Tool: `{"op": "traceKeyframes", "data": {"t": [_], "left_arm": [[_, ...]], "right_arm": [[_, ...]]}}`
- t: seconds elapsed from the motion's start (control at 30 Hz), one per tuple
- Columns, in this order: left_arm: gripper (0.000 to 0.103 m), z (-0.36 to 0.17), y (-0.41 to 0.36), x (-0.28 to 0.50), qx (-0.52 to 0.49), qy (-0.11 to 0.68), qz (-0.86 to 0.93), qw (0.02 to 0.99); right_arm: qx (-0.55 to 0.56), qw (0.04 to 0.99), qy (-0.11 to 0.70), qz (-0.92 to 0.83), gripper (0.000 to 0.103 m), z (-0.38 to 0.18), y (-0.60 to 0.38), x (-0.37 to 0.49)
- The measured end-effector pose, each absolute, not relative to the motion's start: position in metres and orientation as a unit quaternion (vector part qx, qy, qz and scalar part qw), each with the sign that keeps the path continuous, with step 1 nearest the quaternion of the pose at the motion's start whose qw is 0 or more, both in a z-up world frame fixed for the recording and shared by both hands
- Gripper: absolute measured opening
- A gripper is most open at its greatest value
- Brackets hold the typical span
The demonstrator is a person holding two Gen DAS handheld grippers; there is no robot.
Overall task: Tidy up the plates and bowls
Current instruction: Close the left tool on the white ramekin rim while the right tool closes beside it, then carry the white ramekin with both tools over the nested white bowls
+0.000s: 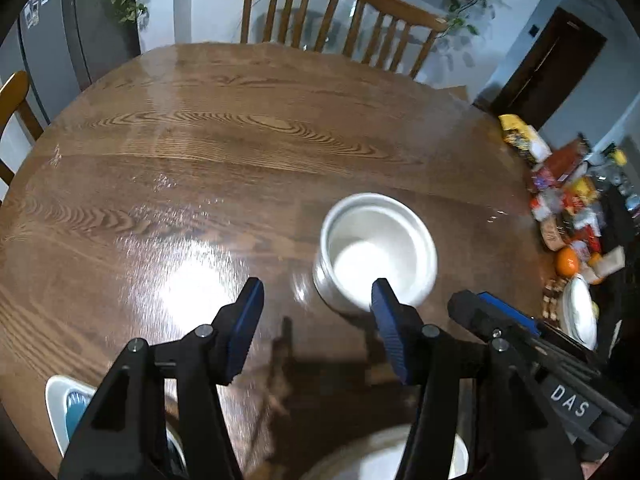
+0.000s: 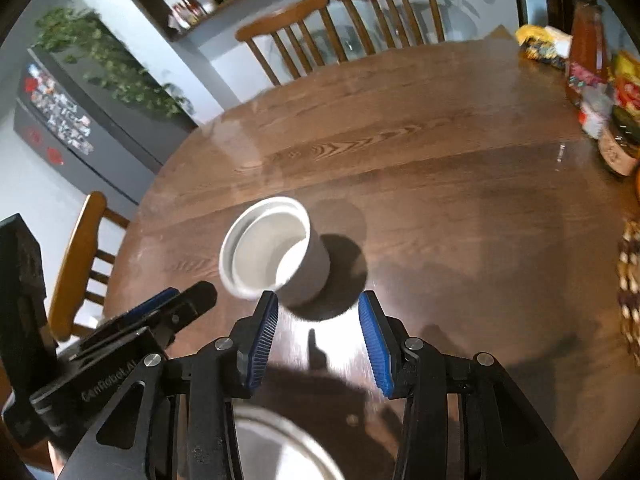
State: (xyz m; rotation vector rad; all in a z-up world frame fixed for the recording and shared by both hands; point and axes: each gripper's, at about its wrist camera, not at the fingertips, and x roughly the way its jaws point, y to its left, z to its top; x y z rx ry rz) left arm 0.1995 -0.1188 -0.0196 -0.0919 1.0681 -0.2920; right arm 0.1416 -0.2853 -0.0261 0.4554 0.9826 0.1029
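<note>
Blue ribbed fingers (image 1: 251, 320) of the left gripper (image 1: 316, 304) are spread wide at lower centre of its frame, gripping nothing. The right gripper (image 2: 318, 312) is likewise spread and empty. Just beyond both stands a white, straight-walled ceramic bowl (image 1: 378, 254) upright on the round brown wooden table (image 1: 240, 140), right of centre in the left view. Packaged groceries (image 1: 568, 196) crowd the right edge; a white plate (image 1: 578, 312) lies there too.

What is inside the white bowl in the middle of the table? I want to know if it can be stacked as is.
The white bowl looks empty: bare white floor and walls in both views. The left gripper fingertip hides a bit of the near rim.
</note>
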Motion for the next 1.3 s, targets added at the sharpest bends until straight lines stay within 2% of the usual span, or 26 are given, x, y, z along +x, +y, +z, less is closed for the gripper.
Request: {"op": "traceKeyframes", "data": {"t": [0.23, 0.33, 0.4, 0.43, 0.5, 0.53, 0.73, 1.3], "left_arm": [[0.05, -0.041, -0.12, 0.23, -0.039, 0.536, -0.126, 0.834], [0.041, -0.047, -0.121, 0.234, -0.033, 0.545, -0.133, 0.827], [0.035, -0.047, -0.124, 0.234, -0.032, 0.543, -0.137, 0.828], [0.033, -0.047, -0.124, 0.233, -0.031, 0.542, -0.14, 0.828], [0.018, -0.046, -0.126, 0.23, -0.032, 0.539, -0.148, 0.828], [0.016, -0.047, -0.13, 0.229, -0.035, 0.54, -0.154, 0.826], [0.014, -0.044, -0.128, 0.209, -0.038, 0.532, -0.152, 0.832], [0.015, 0.013, -0.117, 0.108, 0.003, 0.444, -0.173, 0.879]], "right_arm": [[0.218, 0.839, 0.496, 0.052, 0.042, -0.046, -0.289, 0.177], [0.203, 0.833, 0.512, 0.056, 0.035, -0.053, -0.283, 0.185], [0.206, 0.829, 0.514, 0.068, 0.02, -0.053, -0.281, 0.188], [0.204, 0.831, 0.513, 0.062, 0.02, -0.052, -0.28, 0.187], [0.197, 0.836, 0.509, 0.056, 0.017, -0.05, -0.279, 0.186], [0.192, 0.839, 0.506, 0.054, 0.017, -0.049, -0.277, 0.185], [0.204, 0.842, 0.497, 0.051, 0.015, -0.045, -0.277, 0.168], [0.204, 0.872, 0.44, 0.06, 0.015, 0.005, -0.258, 0.075]]}}
